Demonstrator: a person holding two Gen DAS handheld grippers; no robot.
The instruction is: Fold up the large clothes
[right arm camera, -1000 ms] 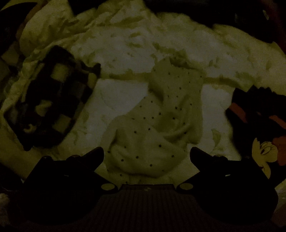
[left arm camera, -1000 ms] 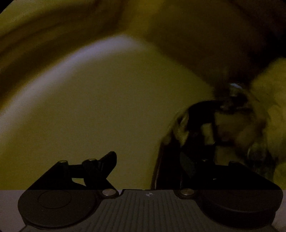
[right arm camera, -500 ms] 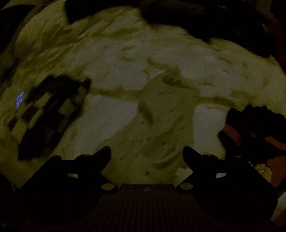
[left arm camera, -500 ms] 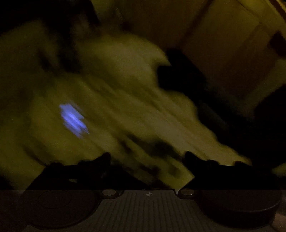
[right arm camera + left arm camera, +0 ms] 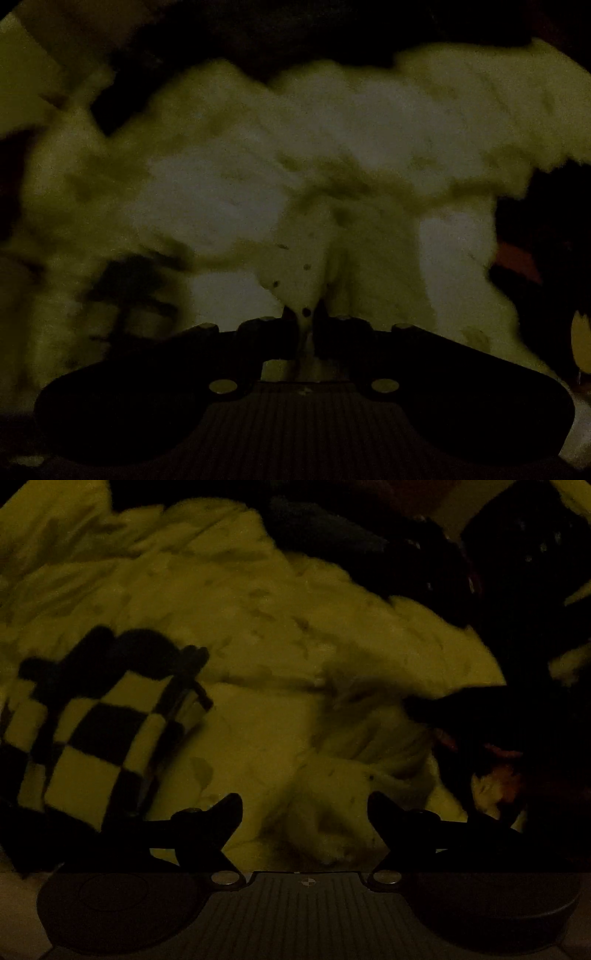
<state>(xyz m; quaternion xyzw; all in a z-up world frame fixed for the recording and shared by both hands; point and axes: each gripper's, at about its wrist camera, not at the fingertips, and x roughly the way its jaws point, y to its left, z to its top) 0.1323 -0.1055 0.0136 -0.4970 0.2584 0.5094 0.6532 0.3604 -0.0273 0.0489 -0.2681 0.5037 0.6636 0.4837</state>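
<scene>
The scene is very dark. A pale garment with small dark dots [image 5: 369, 266] lies crumpled on a light bedsheet [image 5: 207, 192]. My right gripper [image 5: 306, 321] is shut on a fold of the dotted garment, which bunches up between the fingertips. In the left wrist view the same pale garment [image 5: 332, 812] lies just ahead of my left gripper [image 5: 304, 808], which is open and empty above it.
A black-and-pale checkered garment [image 5: 96, 738] lies at the left. A dark garment with a red and cartoon print [image 5: 495, 771] lies at the right, also in the right wrist view [image 5: 535, 258]. Dark clothes [image 5: 369, 542] are piled at the far side.
My right gripper moved down to the dotted garment and shut on it. My left gripper swung from elsewhere to face the bed and now hovers open over the garment.
</scene>
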